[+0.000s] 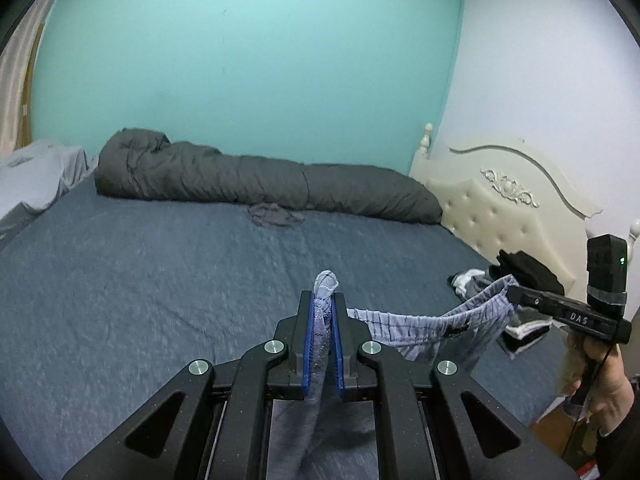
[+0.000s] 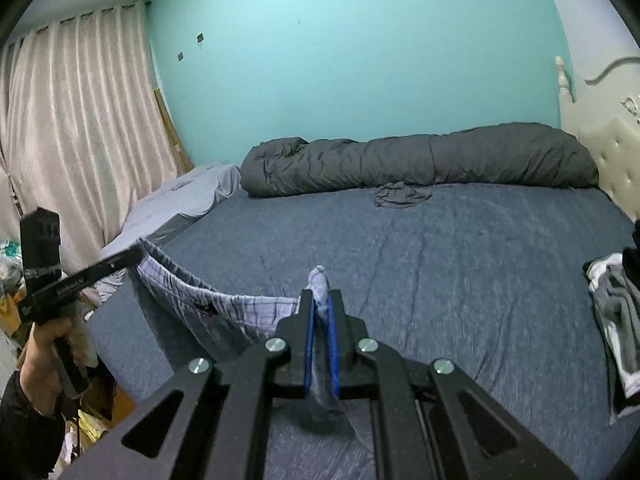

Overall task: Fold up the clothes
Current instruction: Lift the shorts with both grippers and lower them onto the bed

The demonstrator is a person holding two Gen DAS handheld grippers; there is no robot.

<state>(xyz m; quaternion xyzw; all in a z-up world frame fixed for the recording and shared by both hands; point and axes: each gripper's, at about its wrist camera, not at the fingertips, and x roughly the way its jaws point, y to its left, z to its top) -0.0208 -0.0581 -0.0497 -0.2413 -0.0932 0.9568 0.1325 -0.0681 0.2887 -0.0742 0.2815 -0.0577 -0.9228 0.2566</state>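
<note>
We hold light-blue plaid cotton shorts (image 1: 420, 322) stretched mid-air: left gripper (image 1: 323, 308) and right gripper (image 2: 319, 304) each clamp waistband corner (fabric sags between). Next, we judge: lower flat onto blue bedsheet (image 2: 460, 264), then fold.

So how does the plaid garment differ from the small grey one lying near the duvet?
The plaid shorts hang stretched in the air between the left gripper and right gripper; the grey garment lies crumpled on the bed, untouched. The shorts are pale and checked, the grey garment plain and dark. Both are unfolded.
</note>
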